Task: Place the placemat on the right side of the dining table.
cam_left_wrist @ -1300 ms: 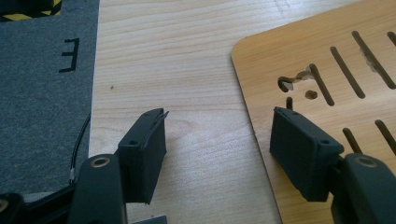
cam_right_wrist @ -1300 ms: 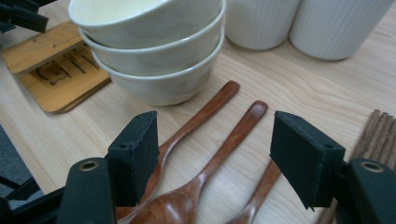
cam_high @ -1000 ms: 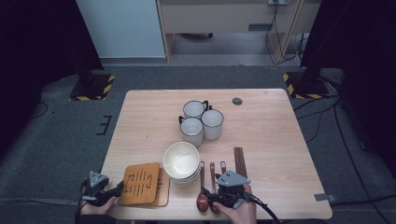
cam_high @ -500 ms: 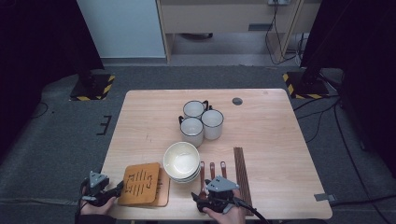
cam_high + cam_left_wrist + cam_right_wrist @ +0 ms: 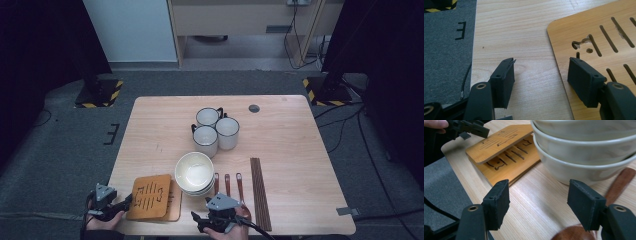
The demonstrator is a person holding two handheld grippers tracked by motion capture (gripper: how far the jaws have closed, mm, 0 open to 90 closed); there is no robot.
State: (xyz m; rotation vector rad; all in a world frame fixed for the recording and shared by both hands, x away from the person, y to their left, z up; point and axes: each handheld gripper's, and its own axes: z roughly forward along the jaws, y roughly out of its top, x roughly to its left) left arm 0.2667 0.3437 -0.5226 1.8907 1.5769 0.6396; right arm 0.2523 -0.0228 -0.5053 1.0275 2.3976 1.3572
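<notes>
High view, trivets: two slotted, rounded-square wooden trivets point(image 5: 150, 196), one stacked askew on the other, lie at the bench's point(image 5: 290, 135) near edge, toward its left corner.
Left hand-held gripper point(image 5: 126, 204): at the trivets' left edge; in the left gripper view its jaws stand partly open, one over bare wood, the other over the top trivet point(image 5: 604, 40), pressing on nothing.
Right hand-held gripper point(image 5: 200, 220): at the near edge, jaws wide and empty, aimed toward the trivets and bowls.
Bowls: stacked cream ceramic bowls point(image 5: 195, 173) just right of the trivets.
Spoons: three brown wooden spoons point(image 5: 227, 183) beside the bowls.
Chopsticks: dark wooden chopsticks point(image 5: 259, 192) right of them.
Mugs: three white enamel mugs point(image 5: 216, 131) mid-bench.
</notes>
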